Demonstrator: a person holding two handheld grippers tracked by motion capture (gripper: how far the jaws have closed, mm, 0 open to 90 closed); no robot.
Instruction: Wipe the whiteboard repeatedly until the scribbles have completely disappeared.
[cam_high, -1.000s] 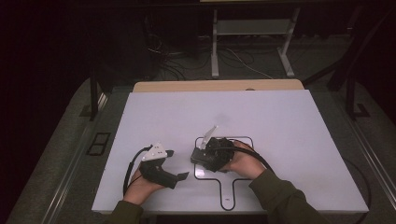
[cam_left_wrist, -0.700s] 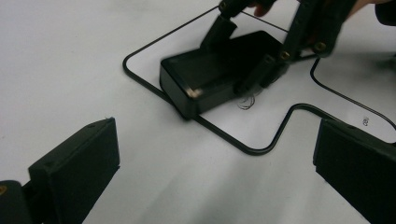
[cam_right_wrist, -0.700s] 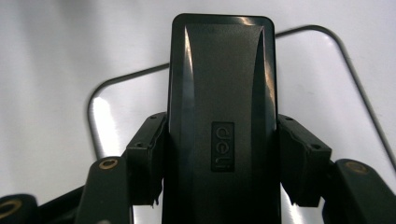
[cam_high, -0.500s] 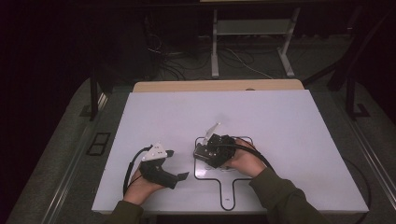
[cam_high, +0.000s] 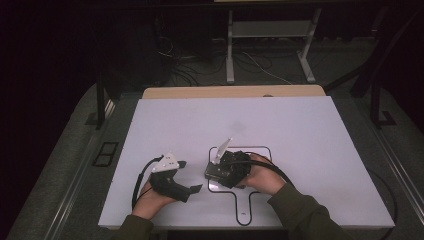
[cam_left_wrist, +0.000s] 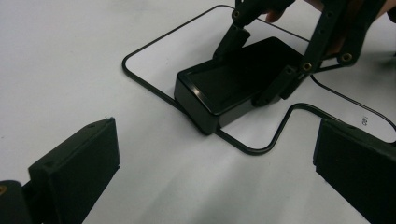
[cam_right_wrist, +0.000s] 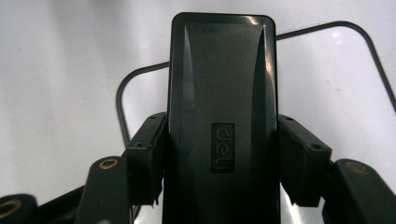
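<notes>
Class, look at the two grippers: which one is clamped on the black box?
The right gripper: its jaws press both long sides of the black box. The left gripper stands open with only bare table between its jaws.

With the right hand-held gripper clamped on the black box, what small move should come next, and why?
Probably lower the black box flat inside the black outline and then open the jaws. The right hand-held gripper is shut on the box's long sides, and the box already sits over the outline's corner, seemingly tilted. The left hand-held gripper waits open beside it, holding nothing.
</notes>
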